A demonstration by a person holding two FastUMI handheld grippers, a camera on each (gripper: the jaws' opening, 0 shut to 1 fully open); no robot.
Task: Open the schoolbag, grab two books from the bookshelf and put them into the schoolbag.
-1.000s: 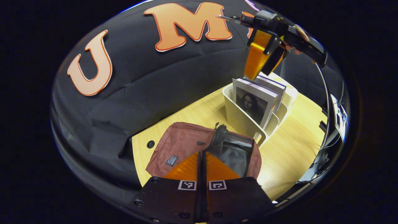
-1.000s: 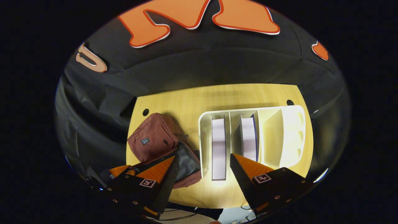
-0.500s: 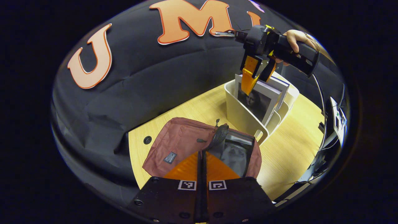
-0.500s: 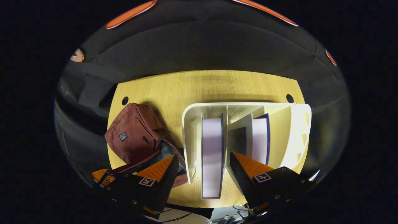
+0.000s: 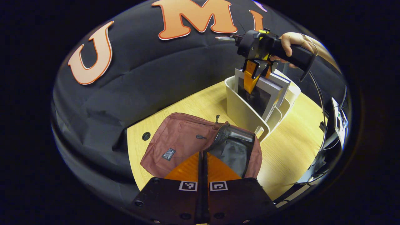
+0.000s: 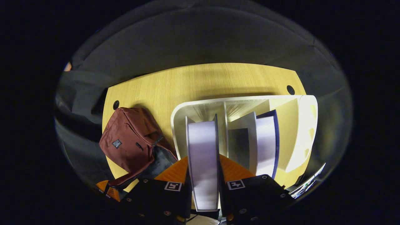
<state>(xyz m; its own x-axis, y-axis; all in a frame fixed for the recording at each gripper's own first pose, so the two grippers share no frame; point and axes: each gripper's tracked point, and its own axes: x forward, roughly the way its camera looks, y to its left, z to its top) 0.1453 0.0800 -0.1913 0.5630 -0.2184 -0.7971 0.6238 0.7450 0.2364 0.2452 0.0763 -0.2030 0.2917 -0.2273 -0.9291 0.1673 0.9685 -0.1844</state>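
Your right hand-held gripper [image 6: 203,184] dropped over first book [image 6: 202,156] in bookshelf [image 6: 307,125] and clamped on it. Left hand-held gripper [image 5: 202,167] fingers together above open schoolbag [image 5: 184,143] on table [image 5: 290,147]. Next: lift book.

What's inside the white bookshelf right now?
The bookshelf holds two upright books in adjoining slots: one between the right claw fingers, another beside it. The rightmost slot looks empty; slot bottoms are hidden.

Right gripper [image 6: 203,178] fingers cover the lower sides of the near book [image 6: 202,162], whose bottom edge is cut off low in frame. Schoolbag [image 5: 200,147] interior too dark to read. Its label is too small.
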